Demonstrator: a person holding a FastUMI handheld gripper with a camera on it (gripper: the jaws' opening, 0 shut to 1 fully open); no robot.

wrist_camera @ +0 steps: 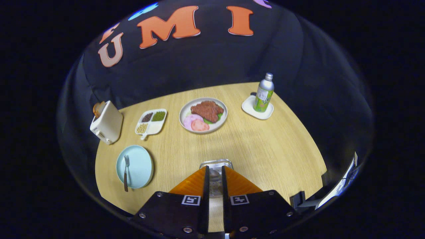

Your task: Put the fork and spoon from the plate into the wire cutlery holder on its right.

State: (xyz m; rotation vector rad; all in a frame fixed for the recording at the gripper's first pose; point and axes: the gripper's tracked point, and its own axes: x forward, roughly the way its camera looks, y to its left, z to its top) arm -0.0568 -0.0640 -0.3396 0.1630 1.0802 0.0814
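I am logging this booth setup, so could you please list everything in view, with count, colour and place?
table: one, light wood, under everything.
toaster: one, cream, far left corner, bread in its slot.
divided tray: one, white, right of the toaster, with brown, green and yellow fillings.
food plate: one, pale, mid-table, with brown meat, pink slices and green leaf.
bottle: one, silver and green, upright on a coaster.
coaster: one, white, right of the food plate.
blue plate: one, light blue, left of the fingers.
fork: one, dark handle, lying on the blue plate.
metal object: one, shiny, at the fingertips; the spoon cannot be told.
gripper: one, orange fingers, nearly closed over the metal object.
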